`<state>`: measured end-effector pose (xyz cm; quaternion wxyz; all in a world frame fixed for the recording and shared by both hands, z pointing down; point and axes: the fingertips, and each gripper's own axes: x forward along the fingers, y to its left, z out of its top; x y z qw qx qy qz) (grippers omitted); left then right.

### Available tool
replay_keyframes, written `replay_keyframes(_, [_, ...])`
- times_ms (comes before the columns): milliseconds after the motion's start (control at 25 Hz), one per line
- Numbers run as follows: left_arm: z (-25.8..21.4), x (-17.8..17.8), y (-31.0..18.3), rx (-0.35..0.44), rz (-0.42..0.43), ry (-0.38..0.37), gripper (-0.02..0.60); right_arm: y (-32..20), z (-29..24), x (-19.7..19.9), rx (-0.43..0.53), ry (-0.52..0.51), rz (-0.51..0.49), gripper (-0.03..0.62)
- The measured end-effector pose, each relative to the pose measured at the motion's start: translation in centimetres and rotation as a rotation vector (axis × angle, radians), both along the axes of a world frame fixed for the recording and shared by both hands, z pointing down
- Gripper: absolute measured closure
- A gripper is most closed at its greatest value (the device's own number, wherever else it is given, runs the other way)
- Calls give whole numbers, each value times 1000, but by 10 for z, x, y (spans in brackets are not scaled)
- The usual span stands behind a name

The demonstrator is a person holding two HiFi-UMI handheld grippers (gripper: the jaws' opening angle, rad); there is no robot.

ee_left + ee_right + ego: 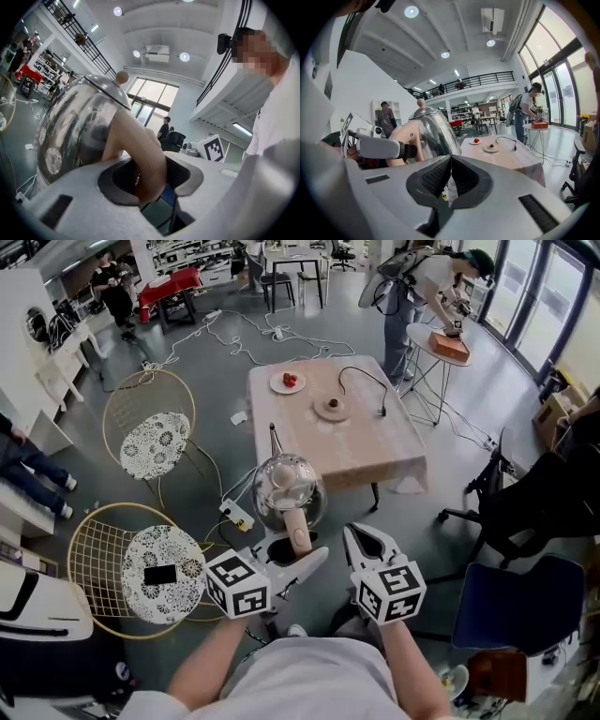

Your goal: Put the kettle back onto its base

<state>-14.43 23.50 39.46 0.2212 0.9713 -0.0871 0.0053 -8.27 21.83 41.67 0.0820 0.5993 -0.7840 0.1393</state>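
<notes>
I carry the kettle (288,491) mid-frame, its handle pinched in my left gripper (295,547), not yet on the base (331,409) up on the counter (375,451); my right gripper (356,535) is pressed together, empty.

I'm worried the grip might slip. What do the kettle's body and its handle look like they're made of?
Kettle body: looks like polished metal, probably stainless steel, since its surface mirrors the surroundings sharply. Handle: matte tan with no reflections, likely plastic or wood. The look leaves it open.
</notes>
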Motion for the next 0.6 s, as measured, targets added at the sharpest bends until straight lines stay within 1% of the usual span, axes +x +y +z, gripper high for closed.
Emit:
replay_keyframes(120, [-11, 31, -15, 3, -17, -9, 430, -17, -12, 30, 3, -5, -24, 589])
replay_keyframes(160, [-14, 36, -18, 5, -22, -9, 430, -22, -14, 35, 5, -8, -29, 589])
replay_keyframes(280, [-9, 30, -24, 13, -32, 1, 430, -31, -10, 31, 10, -8, -39, 589])
replay_keyframes(360, [-5, 33, -29, 12, -38, 1, 430, -38, -7, 33, 12, -10, -48, 589])
replay_keyframes(600, [-9, 74, -51, -1, -65, 4, 430, -65, -7, 71, 2, -33, -77, 589])
